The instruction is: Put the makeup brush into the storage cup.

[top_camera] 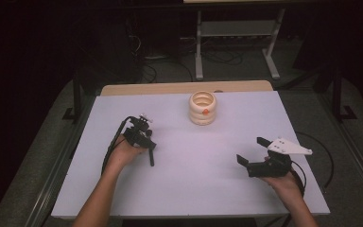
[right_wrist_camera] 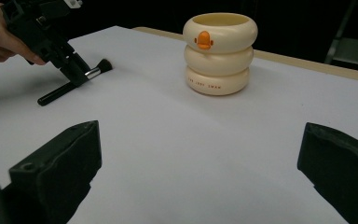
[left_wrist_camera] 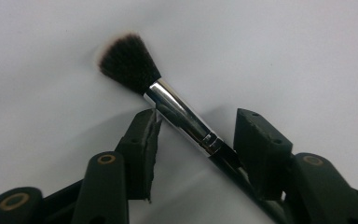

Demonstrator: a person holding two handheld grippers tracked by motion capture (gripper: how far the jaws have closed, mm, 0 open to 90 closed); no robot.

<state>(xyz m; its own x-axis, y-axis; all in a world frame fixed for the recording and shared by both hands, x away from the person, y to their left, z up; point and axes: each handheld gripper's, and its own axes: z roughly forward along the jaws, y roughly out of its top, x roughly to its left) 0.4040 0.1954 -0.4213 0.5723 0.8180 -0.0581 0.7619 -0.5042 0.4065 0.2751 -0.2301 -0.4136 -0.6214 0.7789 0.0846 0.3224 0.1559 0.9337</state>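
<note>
We see the left gripper [left_wrist_camera: 193,128] tilted down over a makeup brush [left_wrist_camera: 168,105] that lies flat on the white table [top_camera: 194,179]. Its jaws straddle the brush's shiny metal collar, one touching it at a corner, the other just beside the handle, so the brush sits between them without a firm grip that we can confirm. The right gripper [right_wrist_camera: 200,172] rests well apart, its jaws wide with nothing between them, facing a cream ringed cup [right_wrist_camera: 220,53] with an orange beak.

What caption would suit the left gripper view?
Left gripper straddling a makeup brush lying on the white table.
</note>
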